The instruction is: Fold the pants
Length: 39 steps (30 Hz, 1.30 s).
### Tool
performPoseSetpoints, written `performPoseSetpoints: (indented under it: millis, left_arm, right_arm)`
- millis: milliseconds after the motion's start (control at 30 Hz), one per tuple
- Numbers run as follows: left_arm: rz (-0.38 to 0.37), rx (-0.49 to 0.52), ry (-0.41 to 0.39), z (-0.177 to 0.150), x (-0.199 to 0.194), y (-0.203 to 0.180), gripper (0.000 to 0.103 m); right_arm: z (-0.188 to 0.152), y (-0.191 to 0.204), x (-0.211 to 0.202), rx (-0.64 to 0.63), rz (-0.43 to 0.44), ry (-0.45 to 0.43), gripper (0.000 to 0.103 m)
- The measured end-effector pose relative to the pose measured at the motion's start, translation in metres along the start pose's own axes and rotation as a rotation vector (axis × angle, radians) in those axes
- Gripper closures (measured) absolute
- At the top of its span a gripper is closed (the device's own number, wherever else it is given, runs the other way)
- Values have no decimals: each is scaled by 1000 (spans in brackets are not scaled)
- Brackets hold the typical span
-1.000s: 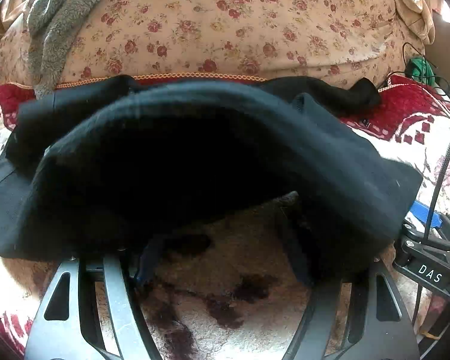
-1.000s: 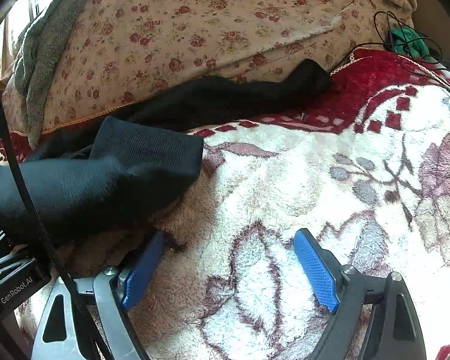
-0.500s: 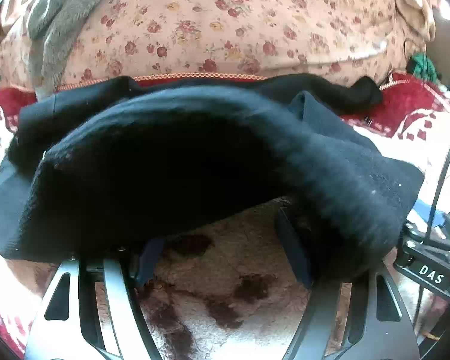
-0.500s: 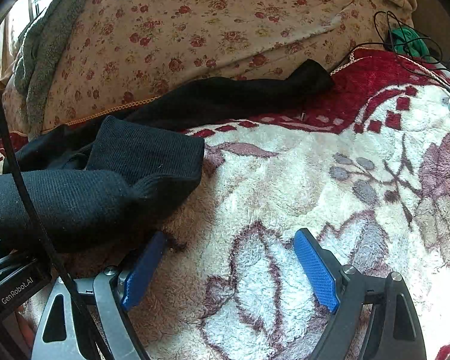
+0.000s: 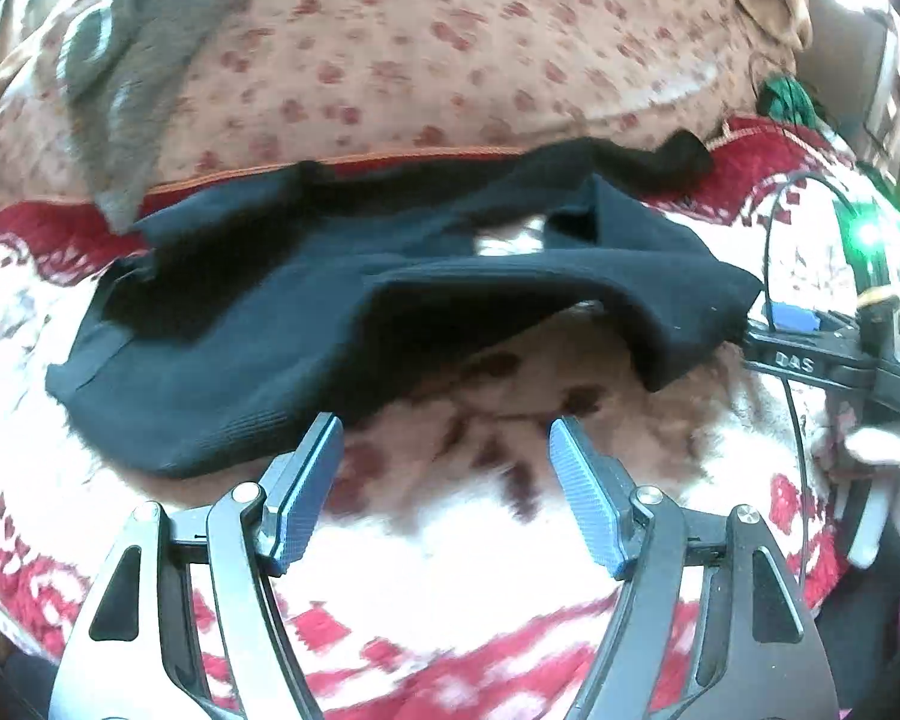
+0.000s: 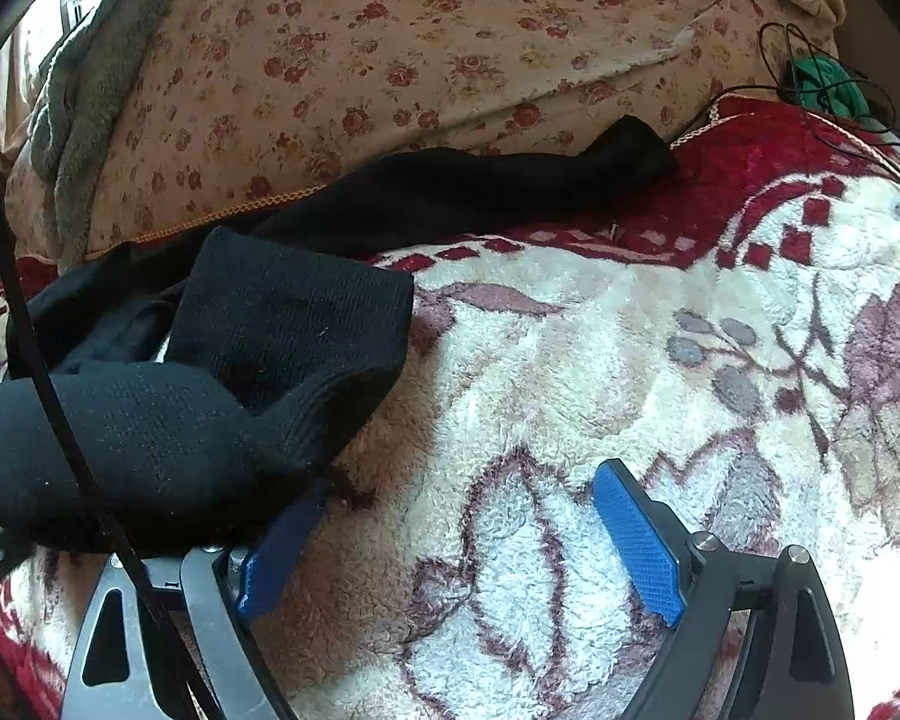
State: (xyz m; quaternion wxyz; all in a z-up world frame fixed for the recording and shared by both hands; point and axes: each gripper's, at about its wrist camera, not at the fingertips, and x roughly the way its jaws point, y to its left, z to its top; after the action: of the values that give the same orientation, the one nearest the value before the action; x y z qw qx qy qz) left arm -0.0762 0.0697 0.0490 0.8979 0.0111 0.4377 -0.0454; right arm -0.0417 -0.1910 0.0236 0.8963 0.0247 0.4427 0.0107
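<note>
Largest first: I see a fleecy cream blanket with red and mauve floral pattern (image 6: 600,360) covering the bed under both tools. Beyond it, ahead of both tools, rises a beige rose-print quilt (image 6: 450,30), with a grey fleece throw (image 5: 144,78) draped over its left side.

Task item: the black knit pants (image 5: 258,324) lie on the blanket directly ahead of my left tool (image 5: 444,480). They are bunched, one layer doubled over another, with one leg running away toward the quilt edge and ending up and to the right. The near hem sits just ahead of the left tool's left blue pad, close to it; I cannot tell whether they touch. The left tool stands released, pads wide apart, only blanket between them. This view is motion-blurred.

Right tool (image 6: 450,540): also released, blue pads spread over bare blanket. The folded black mass (image 6: 198,420) lies to its left and overlaps the left finger, draped on it, not pinched between the pads. From the left wrist view, the right tool's body appears at the far right, just past the pants' right edge.

Smaller: a black cable (image 6: 60,420) crosses the pants at the left of the right wrist view. A green bundle with thin black wires (image 6: 828,84) sits far ahead to the right.
</note>
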Motion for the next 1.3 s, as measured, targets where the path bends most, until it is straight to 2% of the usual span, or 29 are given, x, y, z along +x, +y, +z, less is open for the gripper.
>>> performPoseSetpoints:
  millis: [33, 100, 133, 233, 333, 400, 500, 567, 633, 767, 800, 867, 900, 1000, 1067, 1167, 1233, 1300]
  left_arm:
    - [-3, -14, 0, -1, -3, 8, 31]
    - [-15, -56, -10, -3, -8, 23, 31]
    - [-23, -72, -10, -4, -10, 29, 31]
    - [-34, -132, 0, -8, -10, 48, 31]
    - [-45, -196, 3, -9, -10, 60, 31]
    - [-51, -223, -10, -8, -11, 64, 31]
    - [-47, -226, -14, -6, -11, 66, 31]
    - [-38, -209, -15, -5, -11, 65, 31]
    - [-27, -193, -15, -5, -10, 64, 31]
    - [-16, -180, -24, -6, -8, 64, 31]
    - [-17, -178, -25, -6, -7, 63, 31]
    - [-18, -167, -17, -4, -5, 58, 31]
    - [-21, -162, -15, -3, -4, 56, 31]
    - [-28, -149, -22, -2, -5, 52, 31]
    - [-28, -144, -26, -2, -5, 50, 31]
    - [-31, -151, -26, -2, -5, 50, 31]
    - [-39, -161, -32, -2, -6, 51, 31]
    - [-40, -164, -42, -4, -9, 52, 31]
  right_arm:
    - [2, 2, -2, -39, 33, 21, 14]
    - [1, 5, -8, -76, 84, 45, 25]
    - [0, 5, -11, -80, 102, 55, 27]
    - [-2, -5, -26, 0, 195, 76, 28]
    - [-1, -12, -40, 26, 318, 53, 28]
    - [3, -14, -43, 41, 346, 42, 28]
    - [16, -16, -33, 53, 354, 76, 28]
    - [25, -20, -18, 98, 400, 85, 33]
    - [32, -26, -6, 140, 432, 100, 35]
    - [48, -32, 23, 203, 523, 129, 52]
    - [51, -31, 26, 203, 549, 130, 62]
    - [55, -22, 38, 190, 560, 144, 69]
    - [56, -19, 42, 185, 559, 143, 81]
    - [54, -18, 32, 203, 583, 69, 95]
    - [50, -22, 12, 223, 615, -6, 95]
    - [41, -25, -18, 230, 635, -70, 95]
    - [37, -29, -38, 245, 634, -104, 96]
    - [31, -40, -69, 289, 615, -176, 96]
